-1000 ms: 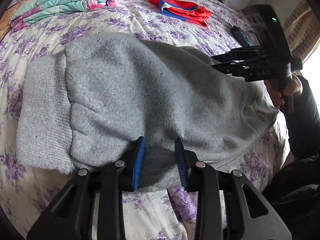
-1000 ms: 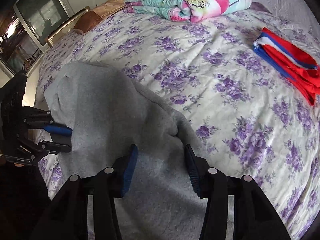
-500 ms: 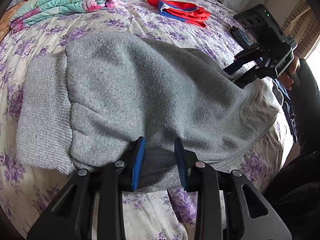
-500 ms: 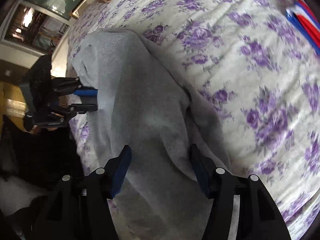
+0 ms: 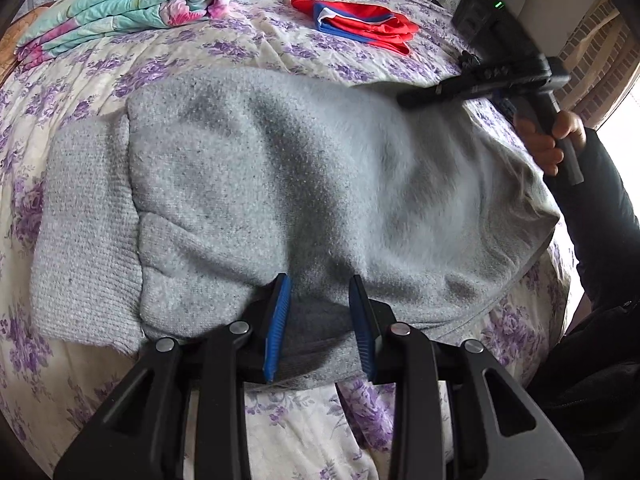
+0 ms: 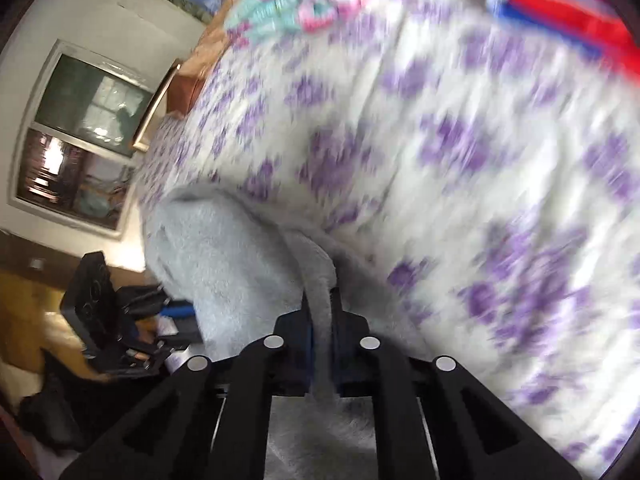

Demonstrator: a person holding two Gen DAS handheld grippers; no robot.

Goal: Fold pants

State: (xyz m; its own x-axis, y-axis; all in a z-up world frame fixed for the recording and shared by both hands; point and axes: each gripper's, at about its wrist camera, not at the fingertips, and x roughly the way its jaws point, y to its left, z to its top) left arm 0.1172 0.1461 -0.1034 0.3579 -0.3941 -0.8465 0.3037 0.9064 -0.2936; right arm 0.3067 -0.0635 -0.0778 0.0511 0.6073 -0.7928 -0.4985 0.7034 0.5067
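Grey pants [image 5: 304,184] — one pair — between two claws, right claw [image 6: 322,320] pinching fabric.

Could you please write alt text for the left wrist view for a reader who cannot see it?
Gray pants lie bunched on a purple-flowered bedspread, with the left gripper jaws open around the near edge. The right gripper reaches in at the far right; a folded floral quilt and red garment lie behind.
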